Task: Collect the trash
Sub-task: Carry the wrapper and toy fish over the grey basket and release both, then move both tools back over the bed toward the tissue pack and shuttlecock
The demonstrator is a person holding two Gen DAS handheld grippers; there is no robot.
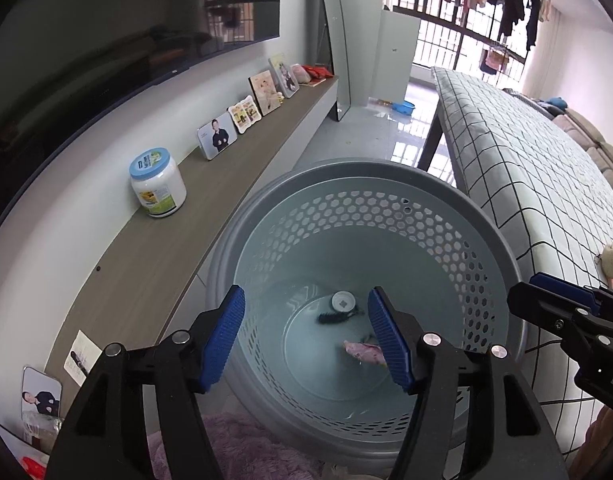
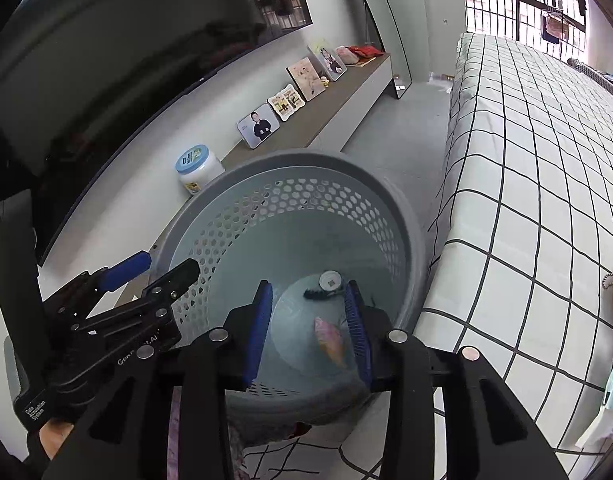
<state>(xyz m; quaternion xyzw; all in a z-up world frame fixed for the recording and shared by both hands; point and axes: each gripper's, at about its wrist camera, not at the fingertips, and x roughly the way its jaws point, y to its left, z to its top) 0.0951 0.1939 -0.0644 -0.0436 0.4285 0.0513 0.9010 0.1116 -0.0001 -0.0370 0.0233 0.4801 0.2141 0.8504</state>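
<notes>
A grey perforated bin [image 1: 386, 168] [image 2: 306, 158] stands on the floor below both grippers. On its bottom lie a pink wrapper [image 1: 362, 352] [image 2: 330, 340], a white round cap [image 1: 342, 301] [image 2: 330, 280] and a small black item [image 1: 334, 317] [image 2: 314, 294]. My left gripper [image 1: 306, 300] [image 2: 168, 264] hangs over the bin's near left side, open, with nothing between its blue pads. My right gripper [image 2: 308, 288] [image 1: 526, 292] is over the bin's near right side, open less wide and also holding nothing.
A long wooden shelf [image 1: 226, 200] on the left holds a white jar [image 1: 157, 186] and several photo frames, with a dark TV above. A table under a checked cloth [image 2: 526, 200] stands close on the bin's right. A purple fluffy rug [image 1: 234, 448] lies in front.
</notes>
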